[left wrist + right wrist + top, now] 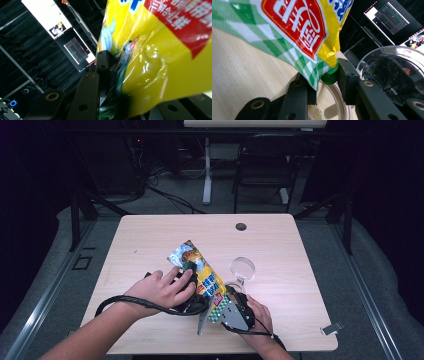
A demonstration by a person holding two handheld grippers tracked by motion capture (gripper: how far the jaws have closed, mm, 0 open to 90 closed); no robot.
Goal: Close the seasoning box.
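A yellow snack pouch (202,272) with a green checked bottom and a red label hangs tilted over the table's front middle. My left gripper (192,270) is shut on the pouch's body; in the left gripper view (130,75) one pad (102,62) presses into the glossy foil (160,62), and the other jaw is hidden behind it. My right gripper (220,296) holds the pouch's lower end. In the right gripper view (327,80) the jaws close on a green cap (329,75) at the pouch's (294,30) corner, above a white-rimmed container (342,110) with pale powder inside.
A clear glass dish (242,268) (392,72) stands just right of the pouch. There is a cable hole (241,226) at the table's far side and a small metal clip (331,328) at its front right corner. Beyond the table stands a chair (265,165).
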